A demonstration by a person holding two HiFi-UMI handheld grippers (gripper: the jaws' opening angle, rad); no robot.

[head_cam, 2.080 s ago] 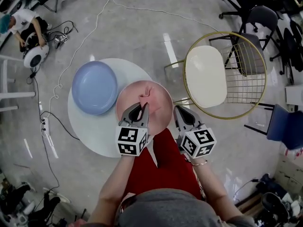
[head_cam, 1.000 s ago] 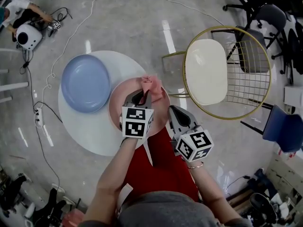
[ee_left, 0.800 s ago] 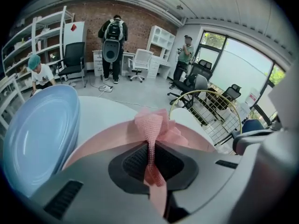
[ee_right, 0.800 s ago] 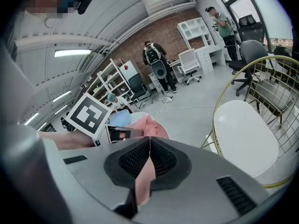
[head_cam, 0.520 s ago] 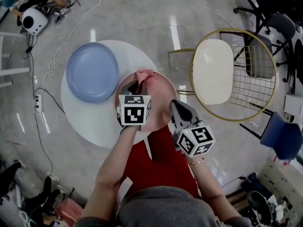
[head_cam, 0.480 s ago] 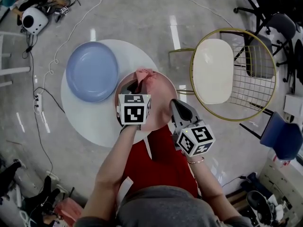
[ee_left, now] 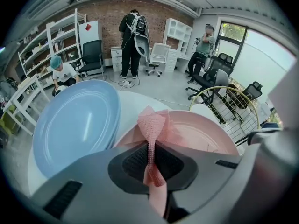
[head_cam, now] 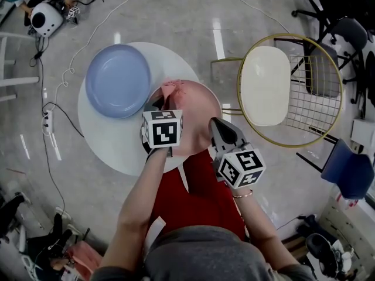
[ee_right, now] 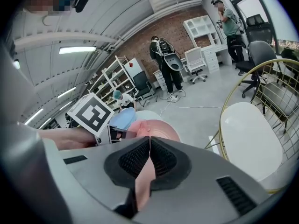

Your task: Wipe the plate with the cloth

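The left gripper (head_cam: 158,104) has its jaws closed on a pink cloth (head_cam: 170,88). In the left gripper view a strip of the mesh fabric (ee_left: 152,129) runs pinched between the jaws and fans out in a bunch beyond their tips. The bunch sits at the far rim of the pink plate (head_cam: 196,113), on the side nearest the blue plate (head_cam: 117,81). Both plates rest on the round white tabletop (head_cam: 114,142), the pink one at its near right edge. The right gripper (head_cam: 218,129) is clamped on the pink plate's near rim (in the right gripper view a thin pink edge shows pressed between its closed jaws (ee_right: 149,146)). The two grippers are near each other, on opposite sides of the plate. To the right of the tabletop stands a gold-wire chair (head_cam: 266,86) with a cream seat.
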